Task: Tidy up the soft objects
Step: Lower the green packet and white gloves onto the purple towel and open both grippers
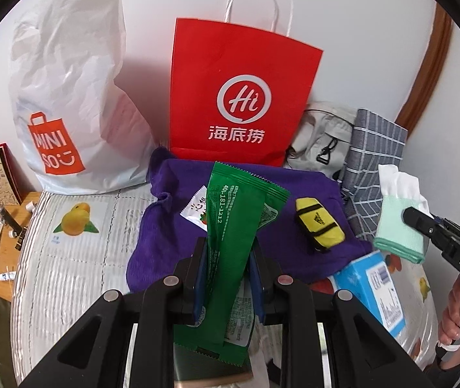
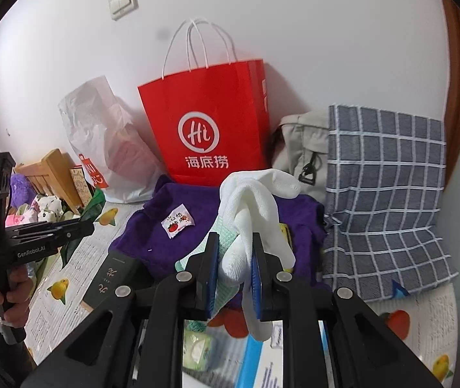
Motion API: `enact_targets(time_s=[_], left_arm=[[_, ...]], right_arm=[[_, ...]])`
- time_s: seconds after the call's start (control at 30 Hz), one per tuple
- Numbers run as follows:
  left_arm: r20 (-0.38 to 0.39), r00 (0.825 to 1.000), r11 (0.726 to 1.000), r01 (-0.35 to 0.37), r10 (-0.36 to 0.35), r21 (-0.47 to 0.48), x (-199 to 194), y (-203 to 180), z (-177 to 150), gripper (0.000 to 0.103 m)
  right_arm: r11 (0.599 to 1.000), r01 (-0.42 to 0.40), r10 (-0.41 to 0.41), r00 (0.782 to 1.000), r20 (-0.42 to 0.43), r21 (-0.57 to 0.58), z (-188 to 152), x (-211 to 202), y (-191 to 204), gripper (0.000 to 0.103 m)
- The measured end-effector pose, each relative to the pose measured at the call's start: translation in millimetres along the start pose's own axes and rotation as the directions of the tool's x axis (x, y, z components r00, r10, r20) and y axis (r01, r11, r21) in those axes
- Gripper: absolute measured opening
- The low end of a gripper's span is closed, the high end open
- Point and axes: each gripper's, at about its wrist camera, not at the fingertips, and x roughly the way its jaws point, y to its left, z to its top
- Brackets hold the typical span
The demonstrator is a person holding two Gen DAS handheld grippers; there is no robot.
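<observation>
Green packet [image 1: 230, 236], long and flat, stands upright between the jaws of the left gripper [image 1: 226, 278], which are nearly closed and pinch it low down, its top sticking up above a purple towel [image 1: 165, 226]. The right gripper [image 2: 235, 274] has its jaws drawn close on a white glove [image 2: 249, 200] with a mint-green cuff, the fingers of the glove bunched and drooping over the pads. Both things are held up above the bed [image 1: 68, 258], whose cover is printed with fruit. On the towel lie a small yellow bag [image 1: 319, 226] and a little white sachet [image 2: 177, 221]. Behind the towel a red paper bag [image 1: 243, 97] stands against the wall, a white plastic bag [image 1: 68, 97] to its left, and a grey checked cloth [image 2: 385, 194] and a beige backpack [image 2: 301, 148] to its right. A blue box [image 1: 372, 291] lies near the towel's right corner.
</observation>
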Motion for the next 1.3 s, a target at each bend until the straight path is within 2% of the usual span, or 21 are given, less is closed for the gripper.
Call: enact_targets(time_s=[0.4,0.53,0.67,0.8,0.97,1.07,1.17,1.3], left_arm=[[-0.039,0.999,1.000,-0.021,0.022,0.020,49.6,-2.0,29.8,0.023],[-0.062,0.997,0.998,-0.048,0.049,0.028,69.3,-0.1,30.4,0.024],[-0.122,0.992,1.000,-0.029,0.030,0.010,94.6,8.5,28.8,0.023],[-0.157,0.987,1.000,-0.027,0.026,-0.004,111.1,15.4,26.0,0.023],[-0.215,0.976,0.999,-0.025,0.019,-0.027,131.5,21.0,19.4,0.024],[-0.240,0.970,0.998,-0.047,0.039,-0.031,139.1,23.9,16.4,0.024],[-0.255,0.966,0.997,-0.059,0.044,-0.051,143.4,28.9,14.5,0.026],[-0.265,0.964,0.997,-0.043,0.022,-0.072,145.6,33.9,13.4,0.026]], right_arm=[[0.998,-0.052,0.050,0.996,-0.076,-0.020,27.0,67.8,1.6,0.018],[0.997,-0.070,0.067,0.990,-0.125,-0.020,25.2,93.9,1.3,0.018],[0.996,-0.087,0.083,0.977,-0.194,-0.013,12.7,127.0,-0.6,0.018],[0.994,-0.109,0.109,0.955,-0.276,0.013,-0.7,159.0,-3.4,0.018],[0.997,-0.083,0.081,0.939,-0.333,0.007,-13.0,176.3,-3.6,0.021],[0.997,-0.081,0.083,0.931,-0.356,0.019,-15.9,181.6,-4.0,0.021],[0.997,-0.075,0.071,0.928,-0.365,0.003,-15.8,179.9,-1.6,0.025],[0.996,-0.087,0.080,0.940,-0.331,-0.008,-10.1,171.8,0.2,0.046]])
